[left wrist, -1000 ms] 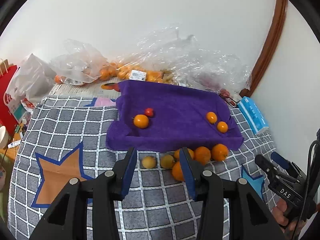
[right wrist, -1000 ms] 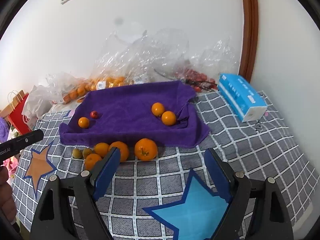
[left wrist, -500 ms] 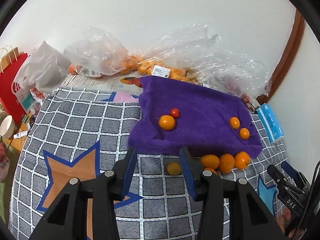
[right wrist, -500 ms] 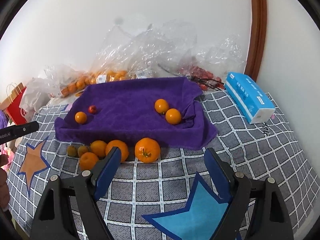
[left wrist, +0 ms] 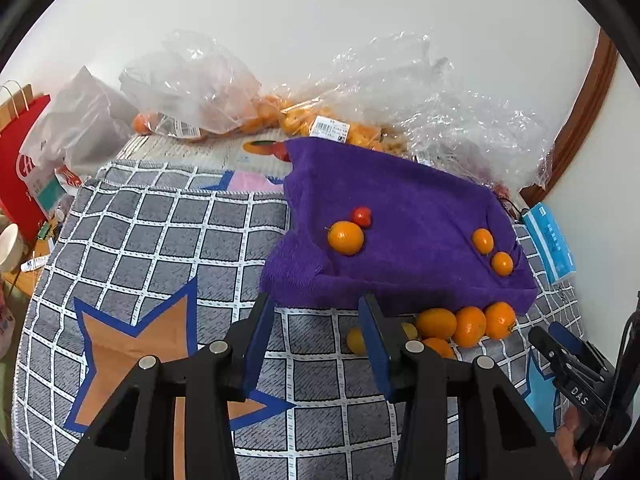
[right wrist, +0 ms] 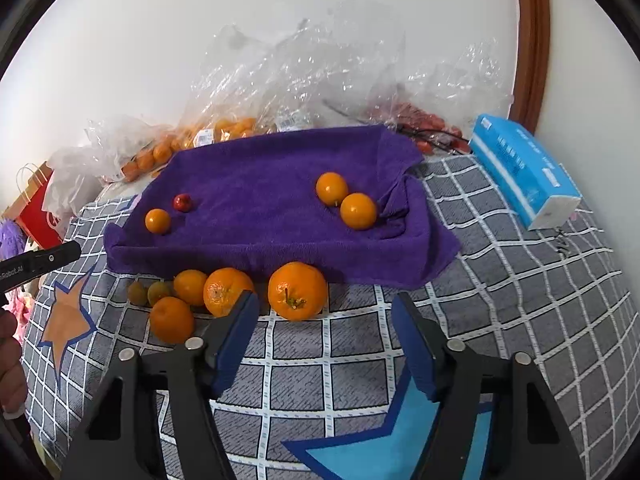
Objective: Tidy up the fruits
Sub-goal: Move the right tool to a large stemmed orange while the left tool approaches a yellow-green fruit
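Both tongs hovering by the fruit pile, nothing grabbed

Right tongs (right wrist: 324, 312) are closing, empty, with the big orange (right wrist: 297, 290) just ahead between the tips. Left tongs (left wrist: 316, 312) sit narrowly parted and empty, a small yellow fruit (left wrist: 355, 341) just beyond the right tip.

— What do the tools look like?
— Both alike: the left gripper (left wrist: 316, 338) and right gripper (right wrist: 324, 338) have matte black angular frames with triangular cut-outs, a silver round screw on each link, and flat blue pads lining the fingers (right wrist: 236, 340).
— Any markings?
— White lettering, "DAS", on the right gripper's black body in the left wrist view.
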Tool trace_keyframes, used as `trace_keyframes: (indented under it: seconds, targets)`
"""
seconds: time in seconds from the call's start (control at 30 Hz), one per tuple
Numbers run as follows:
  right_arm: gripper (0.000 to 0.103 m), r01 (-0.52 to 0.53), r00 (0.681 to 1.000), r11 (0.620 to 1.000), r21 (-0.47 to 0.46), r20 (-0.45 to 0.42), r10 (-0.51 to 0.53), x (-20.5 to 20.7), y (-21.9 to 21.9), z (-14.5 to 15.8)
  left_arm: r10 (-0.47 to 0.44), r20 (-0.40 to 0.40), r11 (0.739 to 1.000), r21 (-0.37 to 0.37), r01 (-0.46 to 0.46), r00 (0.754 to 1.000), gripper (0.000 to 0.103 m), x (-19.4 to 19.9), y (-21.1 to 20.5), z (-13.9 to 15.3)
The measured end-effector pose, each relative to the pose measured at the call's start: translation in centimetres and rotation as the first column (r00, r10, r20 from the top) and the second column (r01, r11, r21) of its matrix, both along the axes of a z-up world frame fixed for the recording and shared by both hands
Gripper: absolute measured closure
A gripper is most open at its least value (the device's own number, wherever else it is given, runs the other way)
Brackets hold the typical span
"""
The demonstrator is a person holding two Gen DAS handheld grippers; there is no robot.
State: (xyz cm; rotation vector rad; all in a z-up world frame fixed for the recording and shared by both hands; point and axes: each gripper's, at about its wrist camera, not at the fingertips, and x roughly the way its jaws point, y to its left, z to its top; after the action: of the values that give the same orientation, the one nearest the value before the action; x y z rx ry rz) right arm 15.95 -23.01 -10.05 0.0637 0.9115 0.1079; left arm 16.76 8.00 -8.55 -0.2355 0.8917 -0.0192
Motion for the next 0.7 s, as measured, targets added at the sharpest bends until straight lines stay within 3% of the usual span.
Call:
trace_keyframes:
  seconds: [0.5, 0.57, 0.63, 0.7]
  targets:
    - [0.045, -0.047, 0.998, 0.999, -0.017, -0.047, 0.046, 3.0, 2.3, -3.7, -0.033, -0.040, 0.999, 0.000, 0.033, 0.999, 0.061, 1.4, 0.3, -1.9]
    - [0.047, -0.047, 0.998, 0.999, -0.022, -0.053, 0.046, 3.2, 2.4, -4.0, -0.035, -0.042, 0.999, -0.004, 0.035, 0.998, 0.061, 1.6, 0.4, -2.2]
    - [0.058, -0.052, 0.997, 0.998, -0.019, -0.063, 0.051, 3.4, 2.5, -4.4, -0.038, -0.047, 0.999, -0.009, 0.037, 0.998, 0.061, 1.6, 0.4, -2.4]
    - [0.059, -0.057, 0.996, 0.998, -0.019, -0.064, 0.056, 3.3, 2.6, -4.5, -0.039, -0.052, 0.999, -0.012, 0.038, 0.998, 0.061, 1.7, 0.5, -2.6]
